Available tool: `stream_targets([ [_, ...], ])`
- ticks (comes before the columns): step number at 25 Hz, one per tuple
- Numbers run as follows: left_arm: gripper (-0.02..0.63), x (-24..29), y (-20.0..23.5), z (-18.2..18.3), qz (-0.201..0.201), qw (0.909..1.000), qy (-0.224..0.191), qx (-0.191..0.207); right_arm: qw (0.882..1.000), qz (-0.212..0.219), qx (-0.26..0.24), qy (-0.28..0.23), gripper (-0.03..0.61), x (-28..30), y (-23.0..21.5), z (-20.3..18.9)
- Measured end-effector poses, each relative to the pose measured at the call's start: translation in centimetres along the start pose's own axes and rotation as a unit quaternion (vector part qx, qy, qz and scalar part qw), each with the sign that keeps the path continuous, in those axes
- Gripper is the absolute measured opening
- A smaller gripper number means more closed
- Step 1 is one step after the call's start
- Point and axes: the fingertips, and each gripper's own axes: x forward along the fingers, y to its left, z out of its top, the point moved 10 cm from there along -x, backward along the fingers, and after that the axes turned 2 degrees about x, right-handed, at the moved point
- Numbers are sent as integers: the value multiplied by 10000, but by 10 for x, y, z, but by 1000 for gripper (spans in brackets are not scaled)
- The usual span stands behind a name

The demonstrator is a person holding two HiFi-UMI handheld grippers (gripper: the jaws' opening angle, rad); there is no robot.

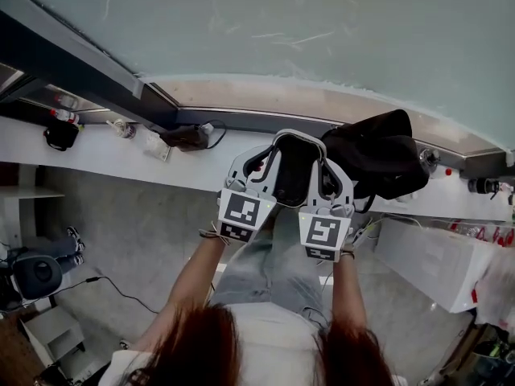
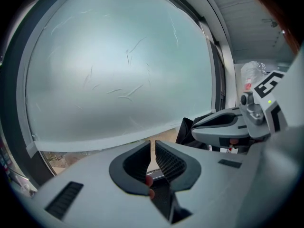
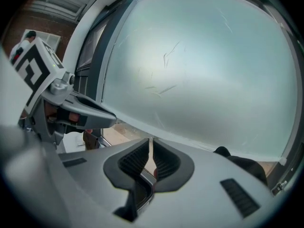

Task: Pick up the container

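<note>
I cannot pick out a container in any view. Both grippers are held up side by side in front of a frosted window pane (image 1: 338, 22), pointing at it. In the head view my left gripper (image 1: 264, 158) and my right gripper (image 1: 328, 166) almost touch each other above the person's lap. The left gripper (image 2: 151, 148) is shut with nothing between its ribbed pads. The right gripper (image 3: 151, 148) is shut and empty too. Each gripper view shows the other gripper beside it: the right one (image 2: 228, 125) and the left one (image 3: 71, 108).
A white ledge (image 1: 113, 155) runs under the window with small items and a cable on it. A black bag (image 1: 382, 155) lies on the ledge just right of the grippers. A white box (image 1: 438, 264) stands at the right. A dark chair (image 1: 36, 276) is at the left.
</note>
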Motion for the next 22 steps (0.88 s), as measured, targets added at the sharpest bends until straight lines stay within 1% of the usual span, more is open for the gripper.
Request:
stream_targets([
  [7, 20, 36, 7, -23, 41, 9996, 239, 138, 9995, 82, 61, 304, 27, 36, -2, -29],
  [12, 20, 57, 12, -43, -36, 9991, 406, 116, 9986, 216, -50, 477, 28, 59, -3, -39],
  [17, 20, 75, 14, -60, -29, 9984, 519, 242, 9972, 314, -57, 670, 29, 82, -2, -56],
  [19, 20, 84, 14, -68, -79, 9976, 589, 364, 9959, 398, -73, 804, 46, 91, -1, -65],
  [21, 20, 93, 14, -74, -140, 9969, 649, 433, 9945, 517, -91, 903, 98, 101, 1, -74],
  [22, 20, 98, 15, -77, -160, 9967, 671, 439, 9940, 545, -100, 942, 98, 105, 2, -77],
])
